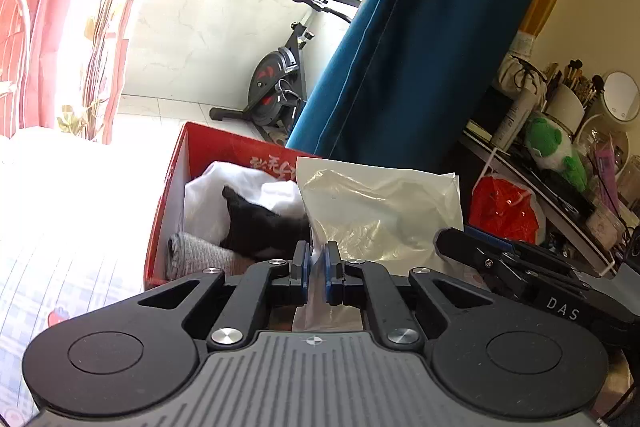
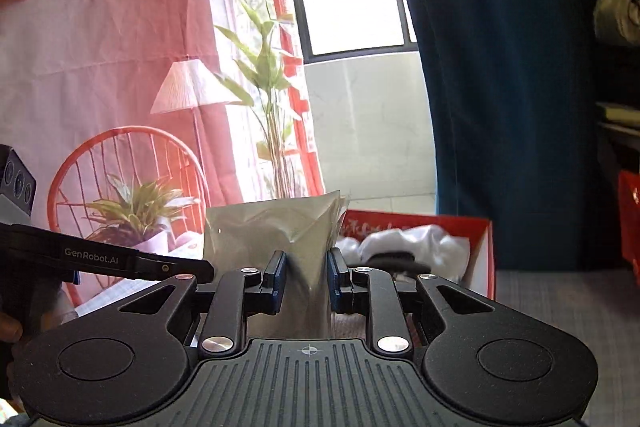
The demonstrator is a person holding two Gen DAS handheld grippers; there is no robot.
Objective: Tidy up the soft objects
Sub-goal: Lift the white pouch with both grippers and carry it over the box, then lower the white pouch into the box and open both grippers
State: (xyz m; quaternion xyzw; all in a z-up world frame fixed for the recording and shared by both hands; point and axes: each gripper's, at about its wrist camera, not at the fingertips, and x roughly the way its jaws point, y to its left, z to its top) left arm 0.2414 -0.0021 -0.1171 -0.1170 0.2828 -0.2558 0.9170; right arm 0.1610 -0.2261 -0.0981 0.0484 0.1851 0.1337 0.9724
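Note:
A translucent plastic bag stands upright in front of a red cardboard box. My left gripper is shut on the bag's lower edge. In the right wrist view the same bag sits between the fingers of my right gripper, which is shut on it. The box holds white cloth, a black soft item and a grey knitted item. The right gripper's body shows at the right in the left wrist view.
A blue curtain hangs behind the box. An exercise bike stands by the window. A cluttered shelf with a green plush toy and a red bag is on the right. A printed backdrop hangs on the left.

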